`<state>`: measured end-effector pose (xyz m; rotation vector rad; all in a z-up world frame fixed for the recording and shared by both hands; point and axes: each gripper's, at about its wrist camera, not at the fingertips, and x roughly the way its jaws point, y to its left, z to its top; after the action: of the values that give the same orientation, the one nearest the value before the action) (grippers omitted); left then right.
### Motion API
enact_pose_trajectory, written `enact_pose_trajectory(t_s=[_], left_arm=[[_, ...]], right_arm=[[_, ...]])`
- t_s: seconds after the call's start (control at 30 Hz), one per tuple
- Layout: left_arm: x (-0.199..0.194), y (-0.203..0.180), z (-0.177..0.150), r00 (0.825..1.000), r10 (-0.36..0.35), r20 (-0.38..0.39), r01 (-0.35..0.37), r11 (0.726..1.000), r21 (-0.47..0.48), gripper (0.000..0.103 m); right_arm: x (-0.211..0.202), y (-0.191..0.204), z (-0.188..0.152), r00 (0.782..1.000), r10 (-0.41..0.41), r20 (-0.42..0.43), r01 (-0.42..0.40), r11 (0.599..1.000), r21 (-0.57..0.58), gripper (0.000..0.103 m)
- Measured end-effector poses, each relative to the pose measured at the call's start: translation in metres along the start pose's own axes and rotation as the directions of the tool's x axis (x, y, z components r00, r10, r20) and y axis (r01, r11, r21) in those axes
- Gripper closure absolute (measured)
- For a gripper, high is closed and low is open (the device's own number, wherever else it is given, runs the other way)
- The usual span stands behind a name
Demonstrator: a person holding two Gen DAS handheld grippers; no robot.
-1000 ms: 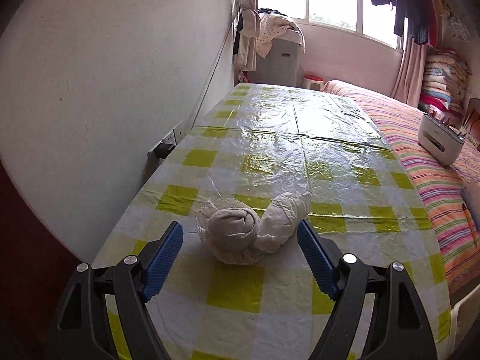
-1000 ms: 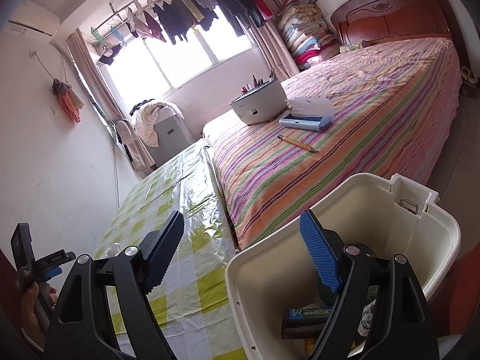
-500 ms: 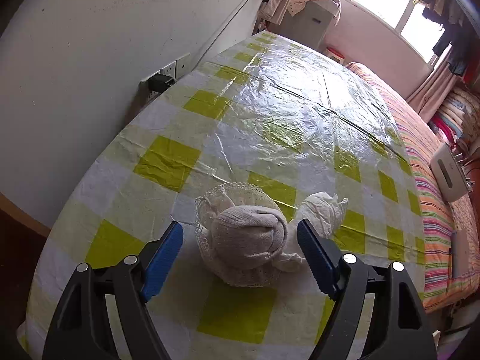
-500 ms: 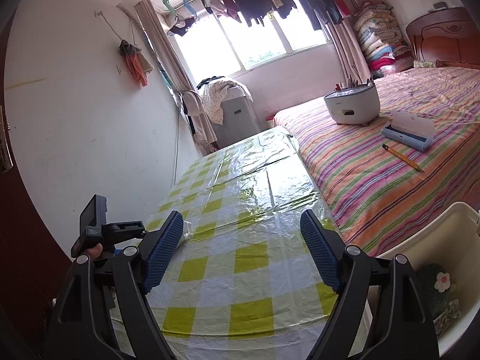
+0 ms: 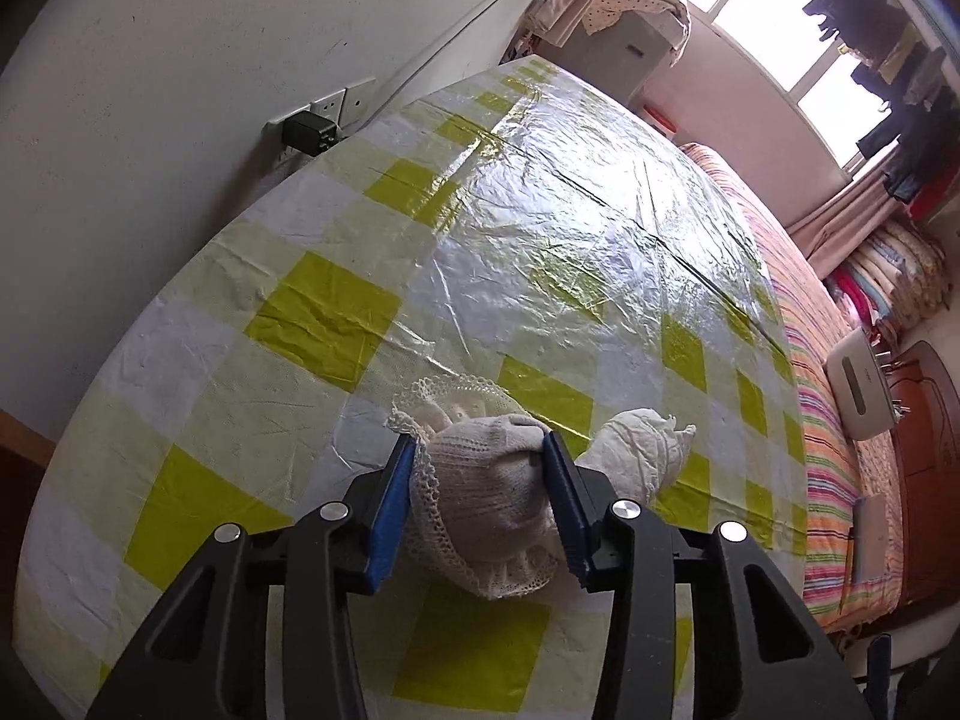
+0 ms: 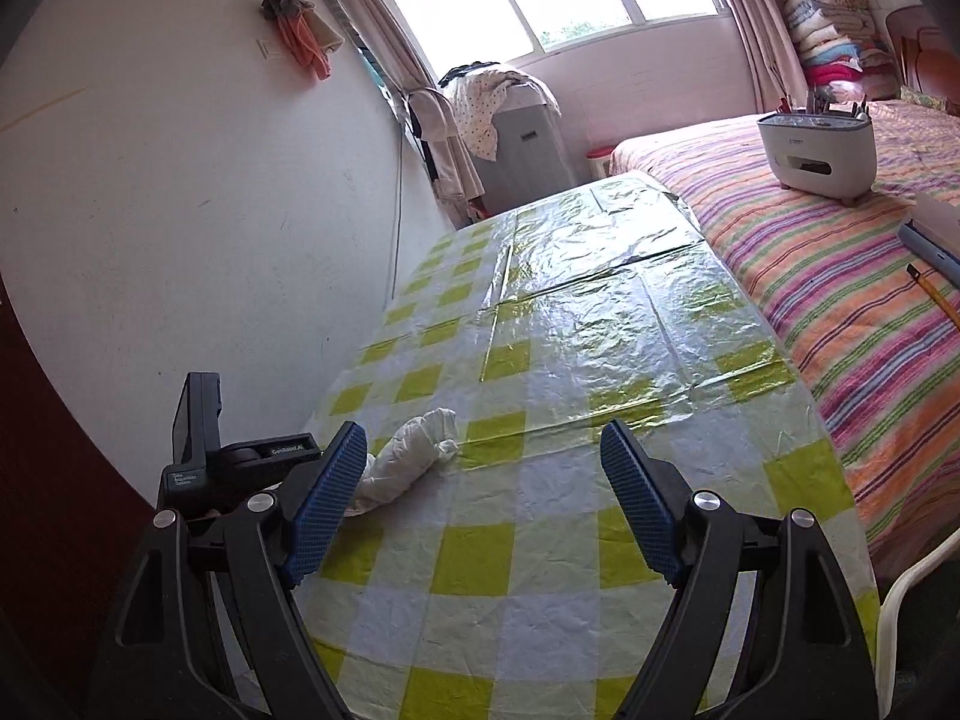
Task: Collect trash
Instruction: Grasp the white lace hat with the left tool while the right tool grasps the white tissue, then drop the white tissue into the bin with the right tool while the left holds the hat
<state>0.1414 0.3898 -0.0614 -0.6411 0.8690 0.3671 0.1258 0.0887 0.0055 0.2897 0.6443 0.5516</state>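
Left gripper point(image 5: 483, 498) has just been closing and is clamped on the lace-edged knit bundle point(image 5: 480, 498) near the table's point(image 5: 312, 312) wall-side near edge. Right gripper point(image 6: 483, 504) is held apart, empty. Risk: the touching crumpled tissue wad point(image 5: 642, 450) could be dragged off; soft knit could slip.

cloth bundles point(image 5: 486, 480): 2 (touching) | tools point(image 6: 480, 498): 2 | table point(image 6: 540, 588): 1
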Motion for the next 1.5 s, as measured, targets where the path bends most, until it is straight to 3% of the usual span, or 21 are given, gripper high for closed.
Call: enact_pose_trajectory(t_s=[0.27,0.53,0.57,0.63,0.7,0.8,1.0,1.2,1.37,1.5], left_arm=[[-0.046,0.015,0.008,0.993,0.007,0.115,-0.005,1.0,-0.021,0.062],[-0.069,0.032,0.012,0.985,0.019,0.173,-0.011,0.999,-0.044,0.062],[-0.07,0.033,0.011,0.984,0.022,0.175,-0.014,0.999,-0.045,0.062],[-0.071,0.035,0.012,0.984,0.017,0.177,-0.008,0.999,-0.05,0.062],[-0.073,0.037,0.012,0.984,0.016,0.179,-0.007,0.999,-0.054,0.062],[-0.075,0.035,0.011,0.982,0.022,0.188,-0.013,0.999,-0.049,0.062],[-0.08,0.018,-0.002,0.979,0.018,0.202,-0.021,1.0,0.012,0.062],[-0.08,-0.025,-0.034,0.981,-0.018,0.192,-0.009,0.99,0.14,0.062],[-0.083,-0.064,-0.066,0.981,-0.05,0.186,-0.001,0.964,0.266,0.062],[-0.096,-0.086,-0.089,0.976,-0.11,0.186,0.048,0.95,0.309,0.062]], right_arm=[[0.096,0.045,0.001,0.98,-0.012,-0.2,0.007,1.0,-0.023,0.024],[0.181,0.083,-0.013,0.928,-0.105,-0.356,0.089,0.994,-0.063,0.026],[0.19,0.086,-0.015,0.92,-0.116,-0.373,0.096,0.993,-0.073,0.029],[0.206,0.091,-0.02,0.901,-0.119,-0.418,0.091,0.992,-0.086,0.059],[0.213,0.092,-0.025,0.89,-0.125,-0.439,0.089,0.991,-0.103,0.071],[0.202,0.093,-0.029,0.906,-0.126,-0.404,0.069,0.986,-0.153,0.08],[0.138,0.068,-0.033,0.948,-0.074,-0.31,0.024,0.987,-0.162,0.081],[0.057,0.016,-0.043,0.967,-0.044,-0.25,0.018,0.994,-0.106,0.081],[-0.005,-0.022,-0.055,0.984,-0.044,-0.175,0.036,0.998,-0.05,0.081],[-0.041,-0.046,-0.063,0.992,-0.043,-0.119,0.041,0.999,-0.021,0.081]])
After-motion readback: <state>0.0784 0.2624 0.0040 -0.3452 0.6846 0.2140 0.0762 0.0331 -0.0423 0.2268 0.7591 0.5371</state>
